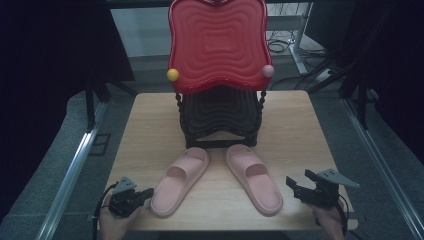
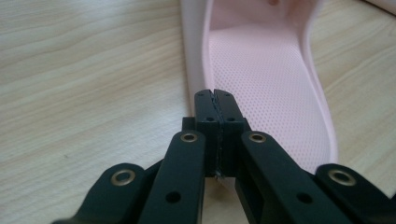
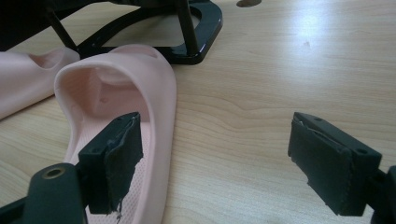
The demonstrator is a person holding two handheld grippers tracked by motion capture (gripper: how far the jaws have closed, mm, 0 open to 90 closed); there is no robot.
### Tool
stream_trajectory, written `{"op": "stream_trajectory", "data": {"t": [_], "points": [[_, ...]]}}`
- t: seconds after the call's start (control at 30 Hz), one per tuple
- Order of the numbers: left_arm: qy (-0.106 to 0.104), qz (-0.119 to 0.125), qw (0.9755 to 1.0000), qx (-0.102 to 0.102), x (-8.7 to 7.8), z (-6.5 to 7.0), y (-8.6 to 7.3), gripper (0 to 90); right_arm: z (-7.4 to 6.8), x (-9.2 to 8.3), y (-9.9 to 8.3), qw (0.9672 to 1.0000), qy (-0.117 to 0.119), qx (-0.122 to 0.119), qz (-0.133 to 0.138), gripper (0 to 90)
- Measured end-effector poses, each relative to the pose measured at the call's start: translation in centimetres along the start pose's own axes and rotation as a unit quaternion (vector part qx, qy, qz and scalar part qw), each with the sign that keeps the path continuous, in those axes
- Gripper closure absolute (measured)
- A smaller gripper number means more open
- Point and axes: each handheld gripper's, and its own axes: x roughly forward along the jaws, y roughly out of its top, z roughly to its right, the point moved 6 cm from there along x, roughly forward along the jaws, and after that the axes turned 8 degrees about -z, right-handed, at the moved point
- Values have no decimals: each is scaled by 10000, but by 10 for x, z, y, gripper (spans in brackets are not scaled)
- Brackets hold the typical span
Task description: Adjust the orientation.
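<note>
Pink slippers lie side by side near the front of the worktop (image 1: 300, 130), toes toward a two-tier rack and heels toward the person. One, the left slipper (image 1: 179, 181), slants so that its heel points at the left tongs (image 1: 149, 192); the other, the right slipper (image 1: 254, 178), slants the opposite way, its heel toward the right tongs (image 1: 298, 182). Each pair of tongs is held in a hand at the near edge of the worktop. In the left gripper view the left tongs (image 2: 215, 95) are pressed together with nothing between them, their tip just at the heel rim of the left slipper (image 2: 261, 79), whose dotted insole runs away ahead. In the right gripper view the right tongs (image 3: 215, 154) stand spread wide, one jaw in front of the right slipper (image 3: 135, 84) and the other over bare wood, gripping nothing. Behind the slippers stands the rack (image 1: 218, 117), black below with a red wavy tray (image 1: 217, 42) on top, a yellow knob (image 1: 173, 74) and a pink knob (image 1: 268, 70) at the tray's front corners.
</note>
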Motion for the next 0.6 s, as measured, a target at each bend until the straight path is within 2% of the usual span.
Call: {"op": "stream_trajectory", "data": {"t": [0.13, 0.17, 0.33, 0.6], "points": [[-89, 8, 10000, -27, 1, 6, -1, 900, 1, -1, 0, 10000, 6, 36, 16, 176], [-213, -23, 9998, 21, 2, 12, -2, 900, 1, -1, 0, 10000, 3, 43, 23, 175], [-308, -81, 9994, 149, 4, 24, -2, 900, -1, -3, 1, 10000, 16, 34, 46, 176], [-468, -86, 9988, 143, 6, 32, -2, 900, 1, -2, 0, 10000, -5, 65, 7, 175]]}}
